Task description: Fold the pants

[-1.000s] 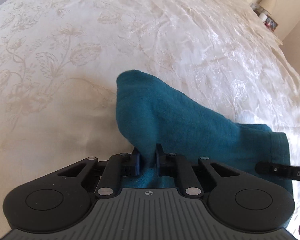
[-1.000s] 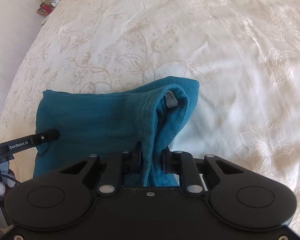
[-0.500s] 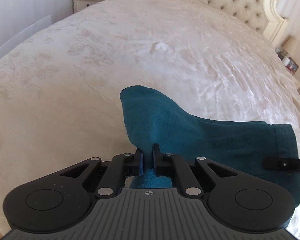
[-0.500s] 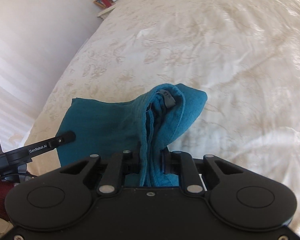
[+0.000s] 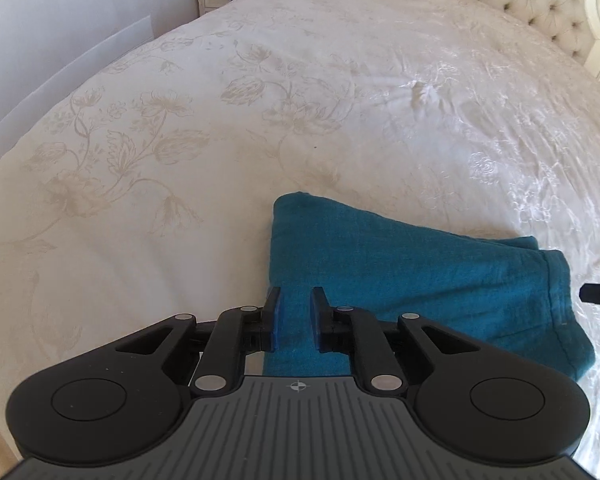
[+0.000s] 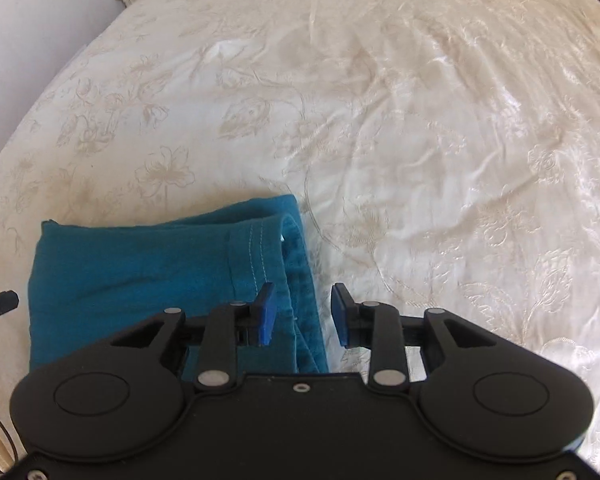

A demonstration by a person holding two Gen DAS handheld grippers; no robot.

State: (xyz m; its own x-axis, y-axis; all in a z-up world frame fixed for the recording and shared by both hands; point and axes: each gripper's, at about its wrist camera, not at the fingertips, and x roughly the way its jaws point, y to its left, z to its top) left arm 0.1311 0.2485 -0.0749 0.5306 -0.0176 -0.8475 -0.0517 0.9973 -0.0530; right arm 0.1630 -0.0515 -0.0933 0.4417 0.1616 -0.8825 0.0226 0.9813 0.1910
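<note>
One cream floral bedspread (image 5: 300, 120) spreads beyond my fingers. One folded teal pants (image 5: 400, 280) lies flat beneath both. My left gripper (image 5: 296, 318) and right gripper (image 6: 302, 314) have just opened, gripping nothing.

The pants (image 5: 420, 276) are plain teal with paler stitching along one hem; the bedspread (image 5: 260, 120) beneath them is cream, woven with a tan flower-and-leaf pattern. The left gripper (image 5: 296, 316) and right gripper (image 6: 302, 312) are black with blue pads (image 6: 265, 316); beyond the pants, the tufted headboard (image 5: 520, 4) is cream.
</note>
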